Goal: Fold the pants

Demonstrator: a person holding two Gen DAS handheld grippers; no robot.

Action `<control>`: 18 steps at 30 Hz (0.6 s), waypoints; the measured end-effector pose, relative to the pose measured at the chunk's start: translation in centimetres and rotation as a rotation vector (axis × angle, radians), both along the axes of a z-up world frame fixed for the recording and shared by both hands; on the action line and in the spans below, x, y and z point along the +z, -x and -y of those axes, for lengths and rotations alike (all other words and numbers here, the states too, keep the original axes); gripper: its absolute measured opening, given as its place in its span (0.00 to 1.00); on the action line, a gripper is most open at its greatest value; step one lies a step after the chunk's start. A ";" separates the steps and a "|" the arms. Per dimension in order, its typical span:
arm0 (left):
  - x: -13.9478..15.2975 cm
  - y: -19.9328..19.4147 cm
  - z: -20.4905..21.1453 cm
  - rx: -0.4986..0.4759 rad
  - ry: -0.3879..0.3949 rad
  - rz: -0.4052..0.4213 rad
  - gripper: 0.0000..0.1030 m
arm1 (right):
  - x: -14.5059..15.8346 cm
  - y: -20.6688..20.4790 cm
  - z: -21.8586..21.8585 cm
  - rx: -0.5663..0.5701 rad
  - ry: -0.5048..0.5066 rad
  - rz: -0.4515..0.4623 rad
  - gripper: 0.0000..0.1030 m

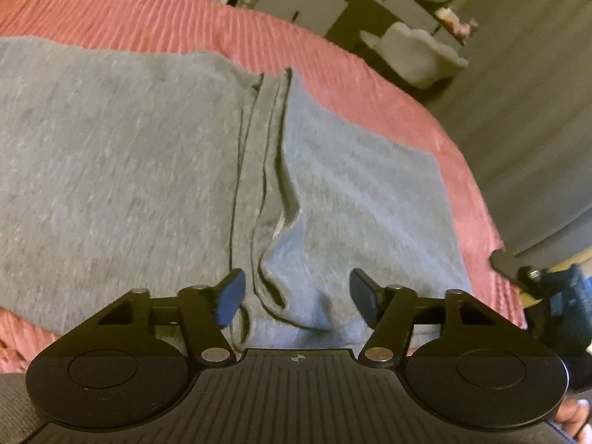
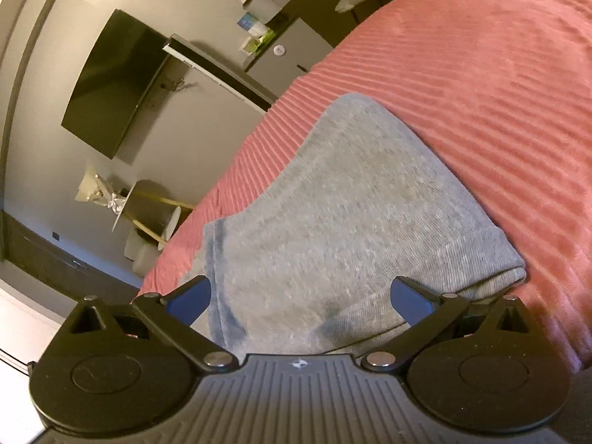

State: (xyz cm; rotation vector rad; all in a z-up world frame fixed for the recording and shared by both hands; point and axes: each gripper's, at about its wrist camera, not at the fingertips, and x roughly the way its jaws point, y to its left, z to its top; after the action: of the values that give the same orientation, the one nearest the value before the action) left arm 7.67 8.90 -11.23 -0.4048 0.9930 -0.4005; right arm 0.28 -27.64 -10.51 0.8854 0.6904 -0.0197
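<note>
Grey sweatpants (image 1: 148, 170) lie flat on a pink ribbed bedspread (image 1: 155, 18). In the left wrist view the two legs meet along a creased seam (image 1: 273, 185) running away from me. My left gripper (image 1: 296, 296) is open just above the near edge of the cloth, its blue pads on either side of the seam folds. In the right wrist view one end of the pants (image 2: 351, 222) with a hemmed edge (image 2: 216, 277) lies under my right gripper (image 2: 299, 299), which is open with the cloth between its pads but not pinched.
The bedspread (image 2: 481, 92) fills the right wrist view's right side. Beyond the bed edge are a wall TV (image 2: 111, 81), a cabinet (image 2: 285, 55), a small round table (image 2: 148, 211), a white chair (image 1: 414, 51) and grey floor. The other gripper's body (image 1: 555, 303) shows at right.
</note>
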 end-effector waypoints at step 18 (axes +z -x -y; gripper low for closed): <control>-3.3 -3.3 -0.6 0.004 0.122 -0.188 0.07 | -0.8 -0.7 -0.2 0.012 0.021 -0.034 1.00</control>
State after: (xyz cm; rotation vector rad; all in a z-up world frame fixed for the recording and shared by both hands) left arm 10.95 9.48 -14.55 -0.5625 1.1537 -0.4265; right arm 0.93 -27.42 -11.32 0.8627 0.7258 -0.0313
